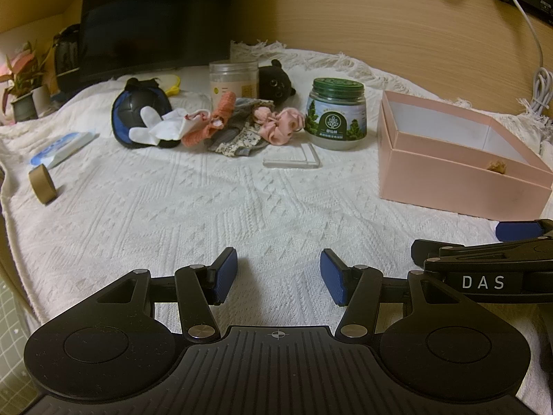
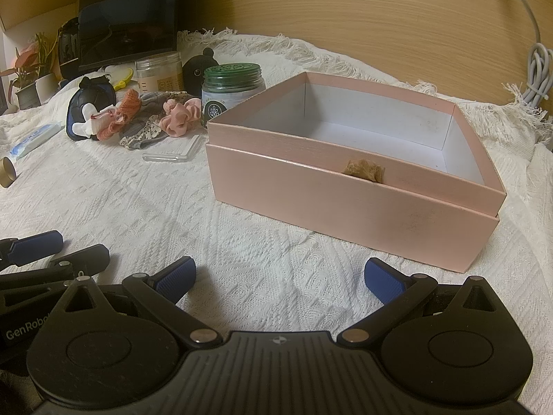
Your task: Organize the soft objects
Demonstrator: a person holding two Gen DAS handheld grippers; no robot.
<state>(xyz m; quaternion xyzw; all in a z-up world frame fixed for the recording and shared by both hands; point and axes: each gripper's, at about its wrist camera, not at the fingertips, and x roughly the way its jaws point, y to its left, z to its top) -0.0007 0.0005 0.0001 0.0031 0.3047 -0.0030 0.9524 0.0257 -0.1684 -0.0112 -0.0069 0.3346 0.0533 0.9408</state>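
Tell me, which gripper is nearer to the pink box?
The right gripper. It hovers open just in front of the pink box. The left gripper, also open, sits further to the left, with the box off to its right.

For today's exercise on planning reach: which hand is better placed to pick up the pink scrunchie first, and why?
Probably the left. The left tool faces the pile of soft things, with the pink scrunchie almost straight ahead over bare cloth. The right tool faces the pink box, so it suits receiving or dropping there. Both are open and empty.
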